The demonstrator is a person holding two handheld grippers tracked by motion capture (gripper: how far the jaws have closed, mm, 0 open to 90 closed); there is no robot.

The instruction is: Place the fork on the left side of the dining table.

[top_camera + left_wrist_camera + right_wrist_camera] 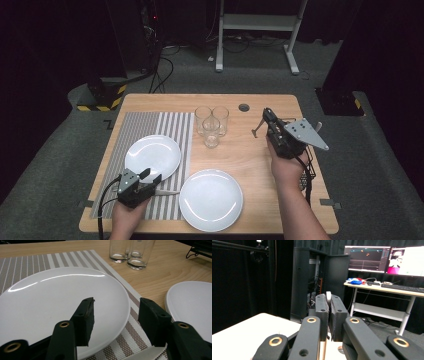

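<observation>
Table [260, 160] of pale wood seen from above, part way through being laid for a meal. A striped placemat [145, 122] covers its left side and carries one white plate [152, 156]. A second plate [211, 199] sits on bare wood near the front edge. Three empty glasses [211, 125] stand clustered behind the plates.

The left gripper [151, 176] rests low at the first plate's near rim with its fingers apart, gripping nothing. A flat pale utensil [167, 191] lies just beside it on the mat.

The right gripper [265, 114] hangs above the table's right side, fingers pressed together on a thin piece of cutlery [257, 129] that dangles from them. Its type is too small to tell.

The cutlery probably goes beside a plate. It would be best lowered slowly, well apart from the glasses, and laid flat and parallel to the plate's edge before the fingers part.
</observation>
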